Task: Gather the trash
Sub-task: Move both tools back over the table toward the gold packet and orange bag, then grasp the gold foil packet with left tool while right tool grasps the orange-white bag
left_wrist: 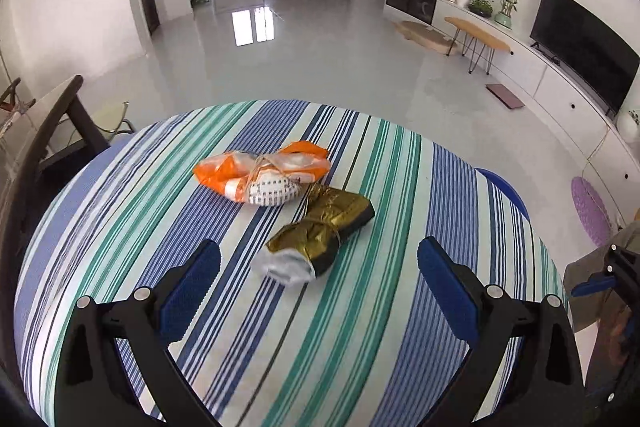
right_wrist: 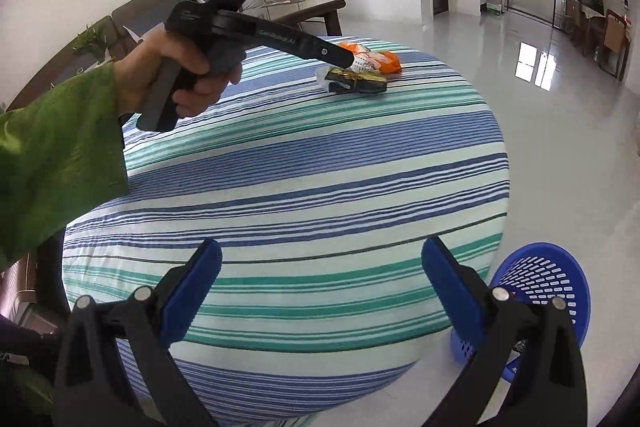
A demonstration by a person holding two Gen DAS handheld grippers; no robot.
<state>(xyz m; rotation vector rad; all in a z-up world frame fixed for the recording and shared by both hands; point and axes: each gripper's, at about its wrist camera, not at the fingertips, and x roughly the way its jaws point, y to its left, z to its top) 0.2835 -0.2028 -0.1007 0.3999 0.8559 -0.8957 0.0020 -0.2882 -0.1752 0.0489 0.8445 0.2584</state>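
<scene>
Left wrist view, left to right. A dark wooden chair (left_wrist: 52, 131) stands at the left edge, beside the table with the striped cloth (left_wrist: 120, 227). The left gripper (left_wrist: 320, 271) fills the lower frame, its blue pads (left_wrist: 192, 287) set wide apart with nothing between them. Above it, at frame centre, lie two pieces of trash: an orange-and-white wrapper (left_wrist: 260, 175), and just below and to its right a gold-and-black foil packet (left_wrist: 324, 231) with a crumpled white end. The two touch or nearly touch; which cannot be told. A television (left_wrist: 588, 63) occupies the upper right.

Right wrist view, left to right. A green sleeve (right_wrist: 60, 147) and a hand (right_wrist: 176, 83) at the left hold the other tool, pointed at the trash in the upper centre. The right gripper (right_wrist: 322, 273) sits low in the frame over the near table edge, its fingers likewise spread and empty. A blue perforated basket (right_wrist: 544, 291) stands on the floor at the lower right, beside the table.

Judgement: the first pickup is in hand; no trash collected yet. Next move calls for the left tool to advance, straddle the foil packet and close, then carry it to the basket. Crinkled foil may slip.
</scene>
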